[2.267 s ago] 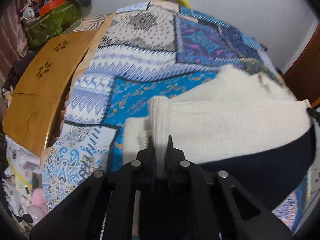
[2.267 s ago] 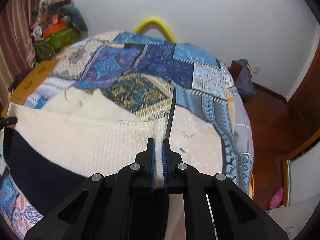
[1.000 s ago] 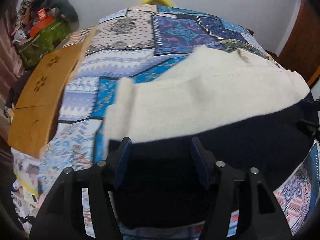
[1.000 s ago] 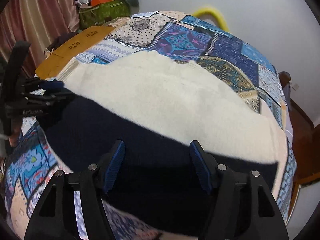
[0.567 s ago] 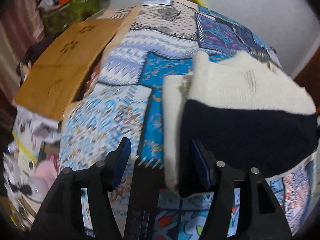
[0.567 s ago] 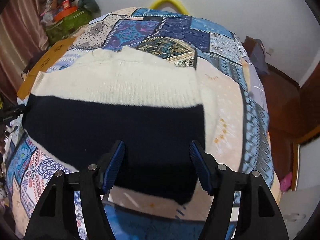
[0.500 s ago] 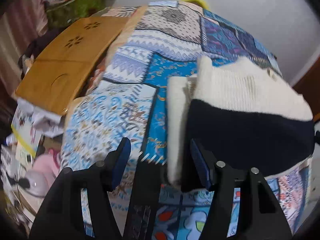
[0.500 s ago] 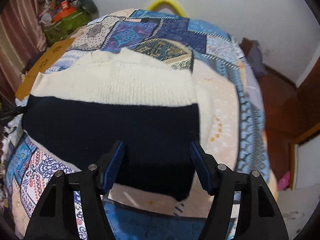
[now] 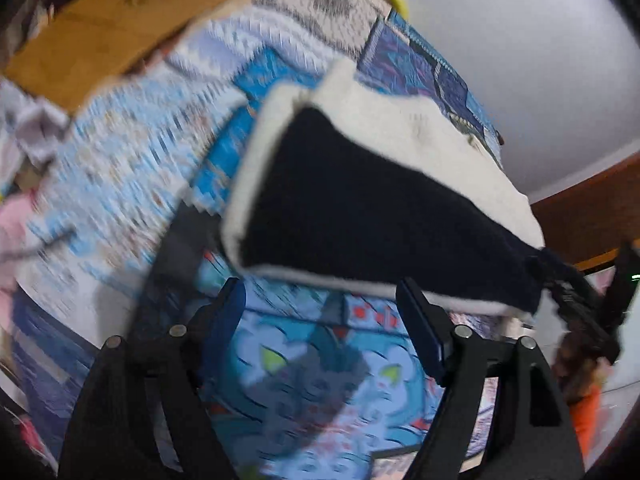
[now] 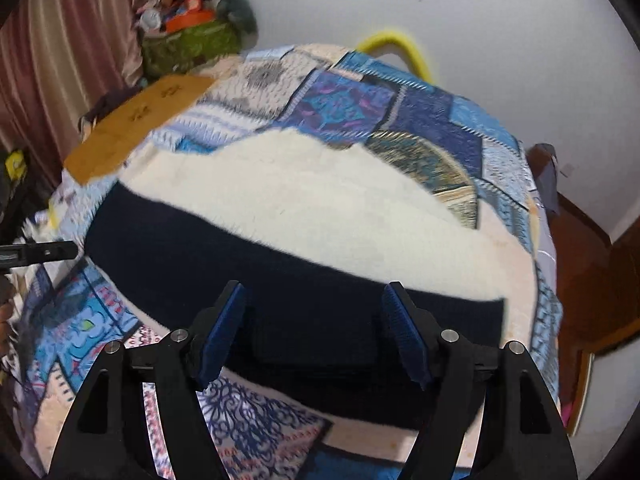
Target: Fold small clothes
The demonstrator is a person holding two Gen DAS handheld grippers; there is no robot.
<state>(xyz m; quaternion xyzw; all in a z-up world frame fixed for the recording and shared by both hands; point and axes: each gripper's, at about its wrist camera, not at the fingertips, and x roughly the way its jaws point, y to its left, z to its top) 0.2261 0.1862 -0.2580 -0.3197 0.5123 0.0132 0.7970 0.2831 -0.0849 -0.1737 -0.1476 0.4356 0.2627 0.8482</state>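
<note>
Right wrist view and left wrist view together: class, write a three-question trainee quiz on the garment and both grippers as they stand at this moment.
1. True or false: the right gripper is clamped on the cream and navy sweater.
2. What does the sweater lie on? A) a wooden floor B) the patchwork quilt C) a chair
3. Fill in: the left gripper has its jaws ____.

Key: 1 false, its jaws stand apart, gripping nothing; 2 B; 3 open.

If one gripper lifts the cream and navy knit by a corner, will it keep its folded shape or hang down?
The knit looks soft and thick, so it would probably droop and unfold. Its fuzzy surface likely grips the patchwork cover, so pushing may bunch it rather than slide it.
</note>
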